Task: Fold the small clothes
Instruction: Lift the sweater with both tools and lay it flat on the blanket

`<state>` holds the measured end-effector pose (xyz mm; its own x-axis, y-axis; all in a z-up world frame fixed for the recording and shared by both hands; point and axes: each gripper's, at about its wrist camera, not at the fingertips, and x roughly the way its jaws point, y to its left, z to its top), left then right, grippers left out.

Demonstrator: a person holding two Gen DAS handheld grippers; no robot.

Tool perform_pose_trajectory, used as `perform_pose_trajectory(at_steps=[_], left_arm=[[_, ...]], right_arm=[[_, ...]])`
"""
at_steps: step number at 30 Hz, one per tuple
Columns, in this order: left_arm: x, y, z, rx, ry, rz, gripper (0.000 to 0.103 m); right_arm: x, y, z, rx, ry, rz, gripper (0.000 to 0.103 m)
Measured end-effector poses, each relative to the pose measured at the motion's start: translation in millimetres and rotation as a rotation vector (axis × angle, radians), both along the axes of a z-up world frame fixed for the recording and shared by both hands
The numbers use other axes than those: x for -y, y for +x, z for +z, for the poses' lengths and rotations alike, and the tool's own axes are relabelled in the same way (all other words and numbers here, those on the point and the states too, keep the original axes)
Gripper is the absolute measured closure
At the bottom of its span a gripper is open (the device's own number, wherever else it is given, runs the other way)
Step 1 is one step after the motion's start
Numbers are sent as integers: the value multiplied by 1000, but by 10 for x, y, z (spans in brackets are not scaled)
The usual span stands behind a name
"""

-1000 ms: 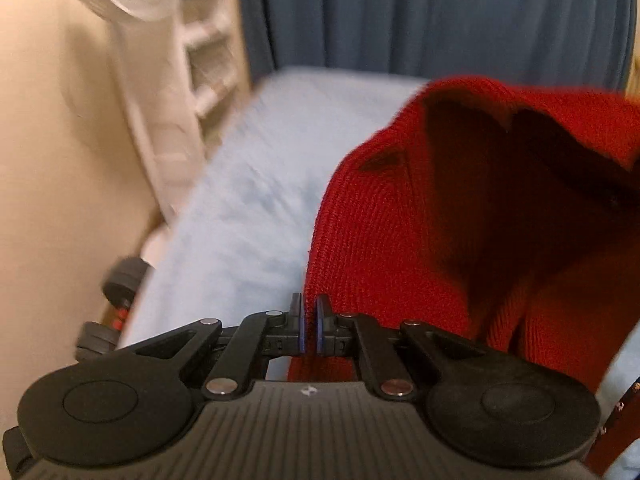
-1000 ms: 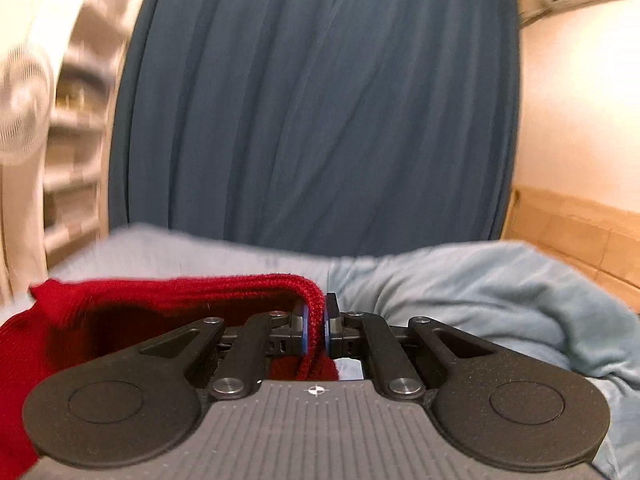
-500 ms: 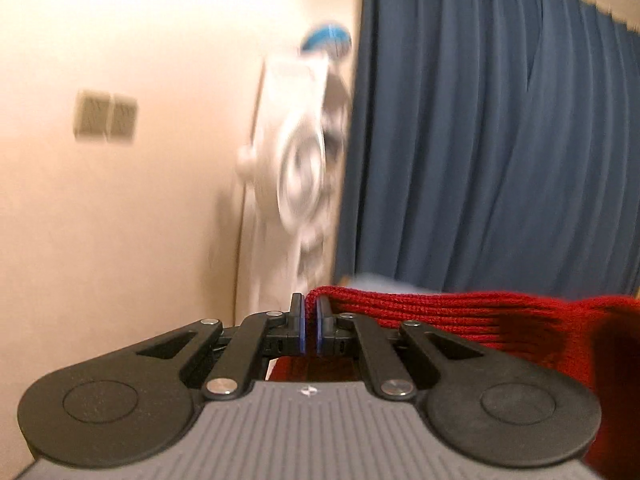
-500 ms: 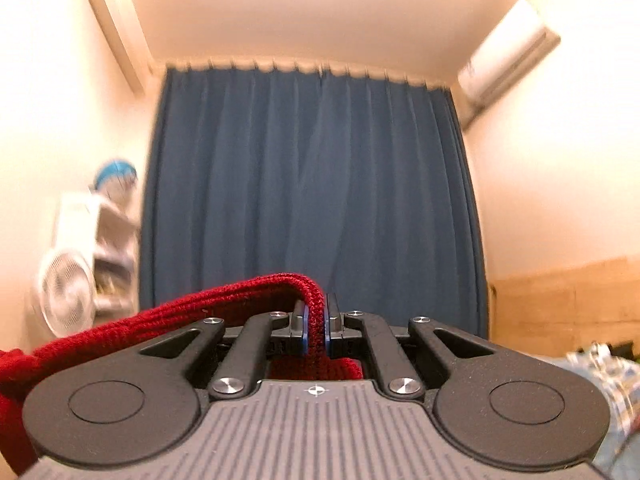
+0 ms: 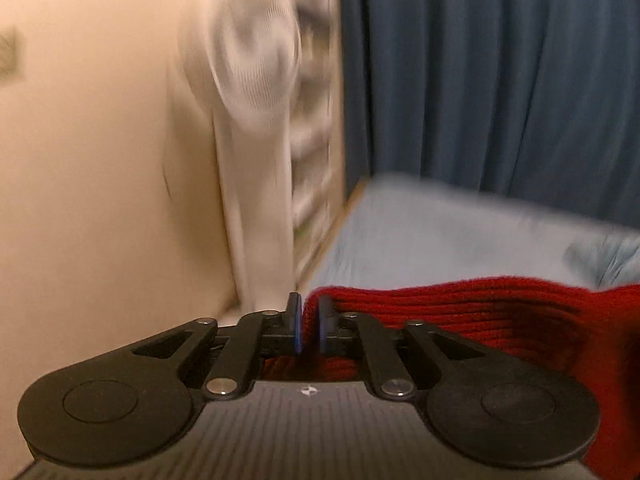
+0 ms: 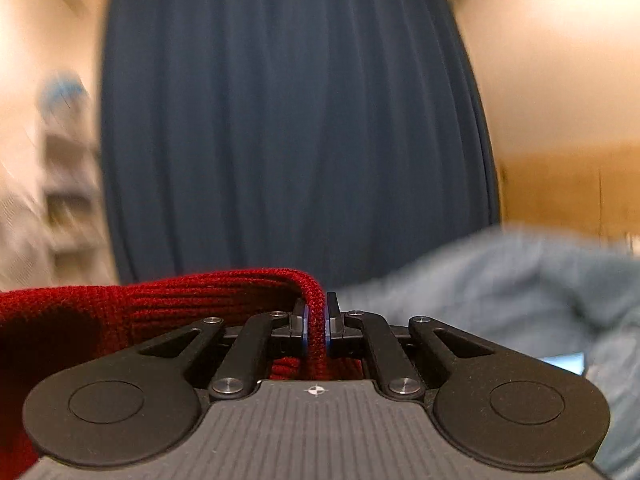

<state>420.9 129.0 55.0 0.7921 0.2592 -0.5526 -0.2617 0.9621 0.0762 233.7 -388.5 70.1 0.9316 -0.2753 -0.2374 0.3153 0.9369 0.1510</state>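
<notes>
A red ribbed knit garment (image 5: pixel 480 312) hangs stretched between my two grippers, held up in the air. My left gripper (image 5: pixel 309 324) is shut on its left edge, with the knit running off to the right. In the right wrist view the same red garment (image 6: pixel 160 304) runs off to the left, and my right gripper (image 6: pixel 316 326) is shut on its thick folded edge. The lower part of the garment is hidden below both grippers.
A bed with a light blue sheet (image 5: pixel 440 232) lies below, with a rumpled light blue blanket (image 6: pixel 520 280) at the right. A dark blue curtain (image 6: pixel 300 120) hangs behind. A white fan (image 5: pixel 256 48) and shelves stand at the left by a cream wall.
Both grippers swung up with the garment half a second ago and have tilted back down, so the bed is in view again. Both stay shut on the red knit.
</notes>
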Motion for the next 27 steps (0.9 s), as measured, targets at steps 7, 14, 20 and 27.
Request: perform_pose_trajectory(at_steps=[7,14,20,27], left_arm=[[454,185,-1093,-221,-30,-73,8],[532,-1045,-1730,-364,-9,-234,7],[459,-1976,-1748,-399,-86,-231,3],[509,-2274,-1461,-360,-142,-221,1]], right_arm=[[323,1225,-1431,-513,203,-5,49],[219,162,-2275,-665,165,48,46],[202,-535,-2665,-758,174,-45,37],[179,-535,-2935,-857,199,19,25]])
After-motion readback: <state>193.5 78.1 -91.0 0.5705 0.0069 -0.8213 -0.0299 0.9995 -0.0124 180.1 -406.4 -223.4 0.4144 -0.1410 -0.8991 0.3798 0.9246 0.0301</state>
